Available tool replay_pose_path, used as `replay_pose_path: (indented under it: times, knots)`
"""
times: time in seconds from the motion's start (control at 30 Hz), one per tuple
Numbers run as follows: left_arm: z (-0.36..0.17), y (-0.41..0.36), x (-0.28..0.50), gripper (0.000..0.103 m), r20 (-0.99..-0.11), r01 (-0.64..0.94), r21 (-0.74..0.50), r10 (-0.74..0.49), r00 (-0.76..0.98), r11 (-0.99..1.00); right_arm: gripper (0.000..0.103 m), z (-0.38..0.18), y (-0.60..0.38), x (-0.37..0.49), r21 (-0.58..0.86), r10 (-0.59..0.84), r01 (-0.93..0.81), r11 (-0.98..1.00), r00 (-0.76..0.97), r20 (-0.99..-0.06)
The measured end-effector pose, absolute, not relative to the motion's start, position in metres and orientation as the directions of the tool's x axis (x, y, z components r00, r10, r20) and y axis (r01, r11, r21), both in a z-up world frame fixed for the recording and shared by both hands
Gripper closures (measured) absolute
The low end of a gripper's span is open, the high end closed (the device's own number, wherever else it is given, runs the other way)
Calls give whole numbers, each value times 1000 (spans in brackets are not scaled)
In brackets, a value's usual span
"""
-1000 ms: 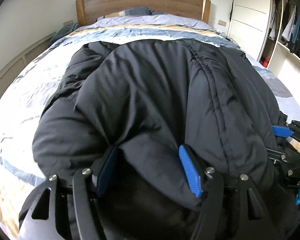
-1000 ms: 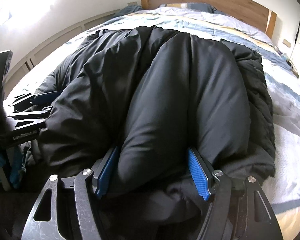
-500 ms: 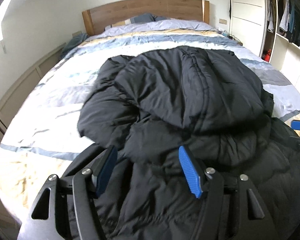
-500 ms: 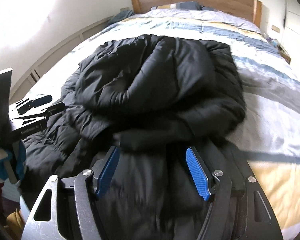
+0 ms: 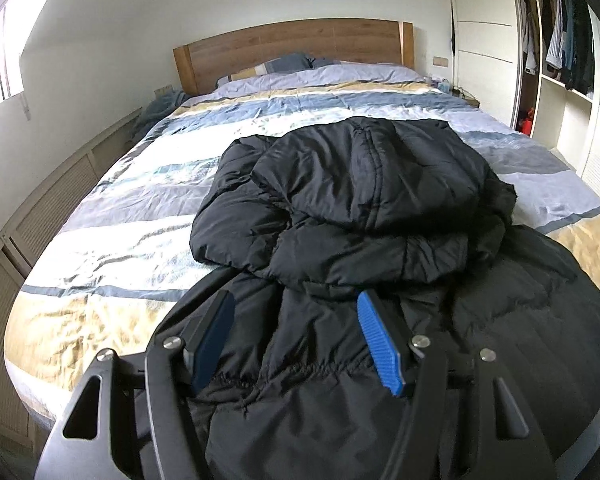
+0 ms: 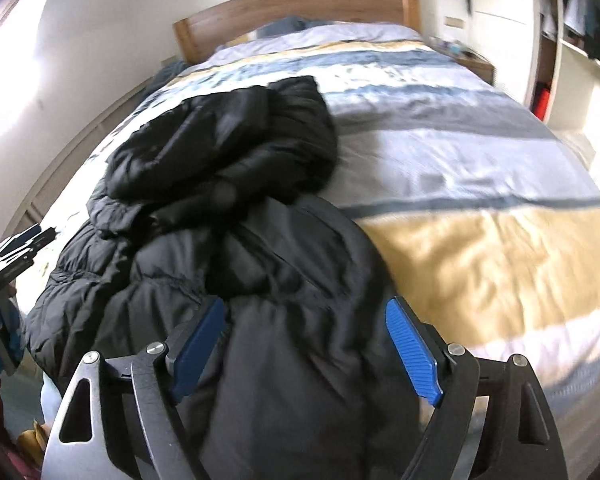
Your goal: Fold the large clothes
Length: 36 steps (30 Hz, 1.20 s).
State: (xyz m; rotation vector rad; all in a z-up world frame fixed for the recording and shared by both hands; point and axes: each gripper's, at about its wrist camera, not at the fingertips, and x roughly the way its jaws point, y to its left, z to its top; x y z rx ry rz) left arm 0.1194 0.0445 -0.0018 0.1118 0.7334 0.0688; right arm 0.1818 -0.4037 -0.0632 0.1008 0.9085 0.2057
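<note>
A large black puffer jacket (image 5: 364, 184) lies bunched on the striped bed, its near part draped toward me. It also shows in the right wrist view (image 6: 228, 152). My left gripper (image 5: 296, 340) has its blue pads wide apart with jacket fabric lying between them. My right gripper (image 6: 308, 348) is likewise open, with the jacket's near hem between its fingers. The left gripper's tip (image 6: 24, 240) shows at the right wrist view's left edge.
The bed (image 5: 120, 248) has a striped blue, white and yellow cover and a wooden headboard (image 5: 292, 48). An open wardrobe (image 5: 560, 64) with hanging clothes stands at the right. A low panelled wall (image 5: 48, 208) runs along the left.
Both grippers have pulled back toward the foot of the bed. The jacket's far part, raised and close before, now lies folded down on the bed. The right view has swung right.
</note>
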Motion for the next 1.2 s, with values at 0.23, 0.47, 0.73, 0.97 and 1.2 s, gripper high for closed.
replay_pose_path:
  times: [0.23,0.47,0.73,0.97,1.2]
  knots:
    - [-3,50,107,41,-666,-38,123,111,738,992,19,-71,-433,163,184,188,-68,980,599,-779]
    - [-12,63,98,41,-680,-67,127,136,721,990,17,-75,-456,149,196,163,-11,980,605,-779]
    - [-20,78,91,41,-694,-97,139,166,700,986,15,-82,-465,144,200,151,15,980,600,-785]
    - [-26,106,88,40,-718,-140,117,181,672,983,13,-83,-467,145,202,152,16,979,599,-787]
    - [-32,160,79,40,-754,-233,71,205,624,970,6,-87,-469,150,217,170,12,976,583,-794]
